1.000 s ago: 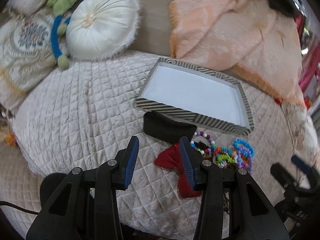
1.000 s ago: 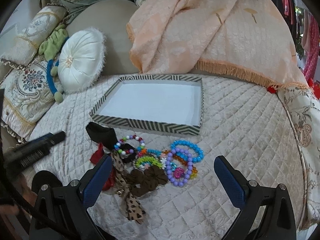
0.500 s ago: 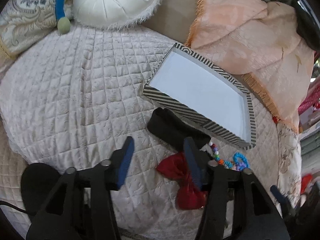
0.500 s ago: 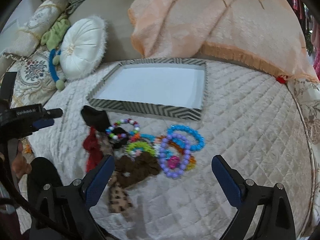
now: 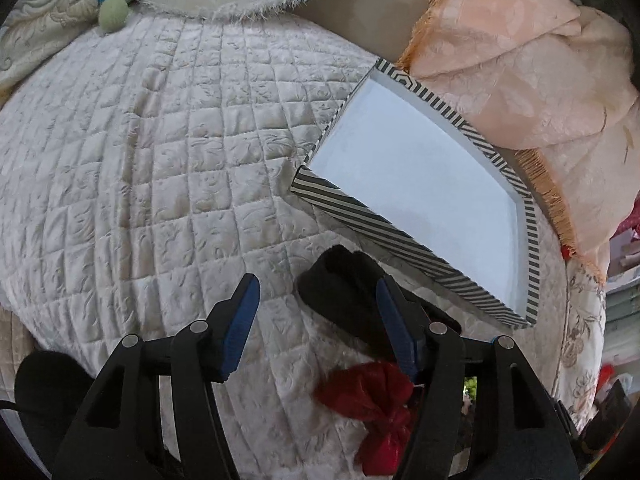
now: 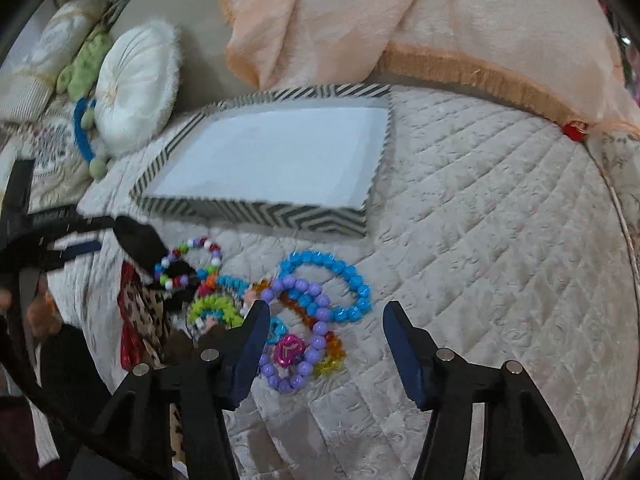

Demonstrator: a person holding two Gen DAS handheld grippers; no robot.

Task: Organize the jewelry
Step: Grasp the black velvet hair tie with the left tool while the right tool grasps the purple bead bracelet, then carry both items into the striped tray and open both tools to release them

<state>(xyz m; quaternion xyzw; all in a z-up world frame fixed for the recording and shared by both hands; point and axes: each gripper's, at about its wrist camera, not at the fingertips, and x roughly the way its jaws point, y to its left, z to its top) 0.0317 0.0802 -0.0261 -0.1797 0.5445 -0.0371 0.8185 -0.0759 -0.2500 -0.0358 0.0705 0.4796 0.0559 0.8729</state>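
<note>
Since the earlier frame both grippers have moved closer to the quilted cover [image 6: 500, 216], and the right gripper [image 6: 324, 328] has narrowed to a medium gap, holding nothing. The glossy round-bead bracelets [image 6: 320, 292] lie between and just beyond its blue pads [image 6: 404, 344], at lower centre. The left gripper [image 5: 316, 312] stands open and unloaded, its right pad over the soft black cloth [image 5: 340, 284]; the striped tray [image 6: 256, 210] above shows only its white floor.

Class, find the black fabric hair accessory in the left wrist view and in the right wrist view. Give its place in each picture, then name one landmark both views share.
Left wrist view: the black fabric hair accessory lies lower centre, partly behind the right-hand fingertip.
Right wrist view: it lies at the left, near the striped box's front-left corner.
Shared landmark: the striped box.
</note>
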